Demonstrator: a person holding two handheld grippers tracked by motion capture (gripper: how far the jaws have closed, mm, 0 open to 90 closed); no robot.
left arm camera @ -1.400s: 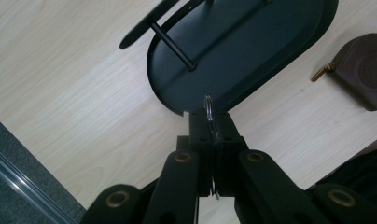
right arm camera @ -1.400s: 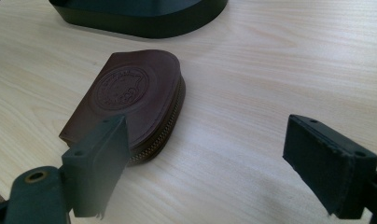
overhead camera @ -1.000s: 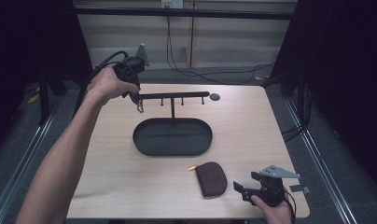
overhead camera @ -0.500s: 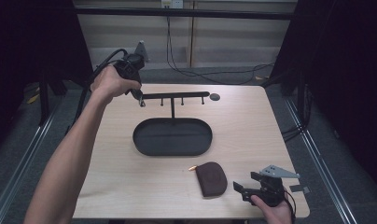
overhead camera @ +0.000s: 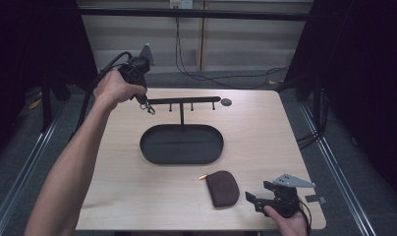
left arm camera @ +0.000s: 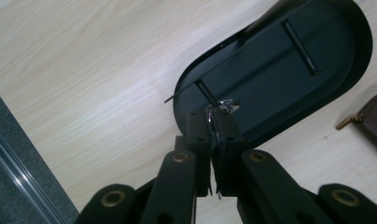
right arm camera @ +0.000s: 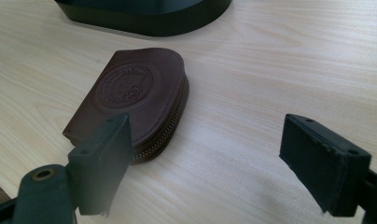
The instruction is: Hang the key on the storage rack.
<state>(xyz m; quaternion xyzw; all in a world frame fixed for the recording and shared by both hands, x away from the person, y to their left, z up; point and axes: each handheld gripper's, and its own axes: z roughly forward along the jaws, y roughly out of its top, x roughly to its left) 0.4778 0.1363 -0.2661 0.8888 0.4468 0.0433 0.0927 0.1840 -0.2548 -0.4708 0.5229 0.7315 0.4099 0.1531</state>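
Note:
A black T-shaped rack with small hooks stands in an oval black tray. My left gripper is at the left end of the rack's bar, pointing down. Its jaws are shut on a small silver ring clasp and have just eased open a little with the ring still pinched. A brown leather zip pouch lies on the table in front of the tray. My right gripper rests low at the near right, open, with the pouch just beyond its left jaw and nothing between the pads.
The pouch's gold zipper pull points toward the tray. A small grey disc lies past the bar's right end. A grey strip sits at the table's near right corner. Bare wood spreads to the tray's left and right.

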